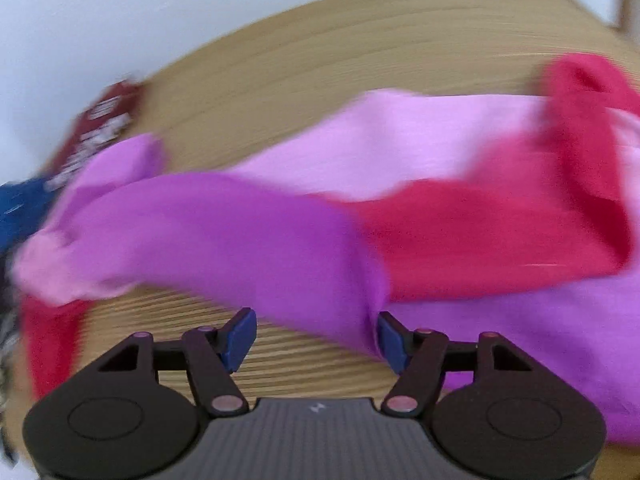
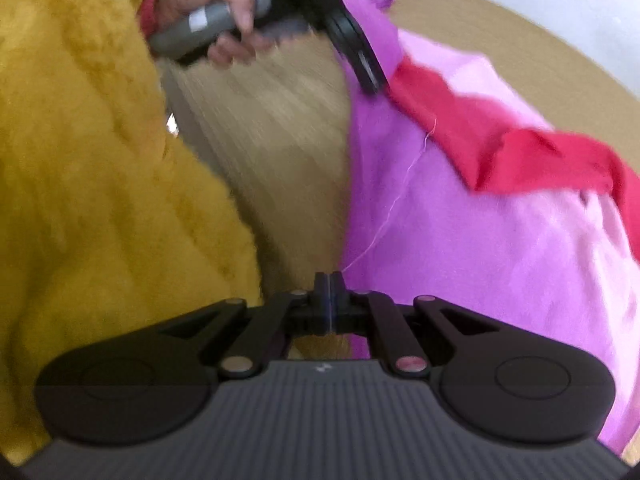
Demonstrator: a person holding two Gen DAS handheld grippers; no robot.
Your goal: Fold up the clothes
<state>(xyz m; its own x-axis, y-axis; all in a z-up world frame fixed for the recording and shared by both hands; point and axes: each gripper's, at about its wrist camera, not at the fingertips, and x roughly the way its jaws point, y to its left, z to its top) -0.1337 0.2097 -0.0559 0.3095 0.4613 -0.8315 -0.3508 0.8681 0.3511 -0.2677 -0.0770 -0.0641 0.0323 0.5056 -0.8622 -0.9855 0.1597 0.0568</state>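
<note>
A garment in purple, light pink and red panels lies spread on the wooden table. My left gripper is open, its blue pads on either side of a purple fold near the garment's near edge. In the right wrist view the same garment fills the right half. My right gripper is shut at the garment's purple edge; whether cloth is pinched between the pads is hidden. The left gripper shows there too, held by a hand over the garment's far part.
A dark red printed cloth and a blue cloth lie at the table's left end. A yellow fleece sleeve fills the left of the right wrist view. A white wall stands behind the table. Both views are motion-blurred.
</note>
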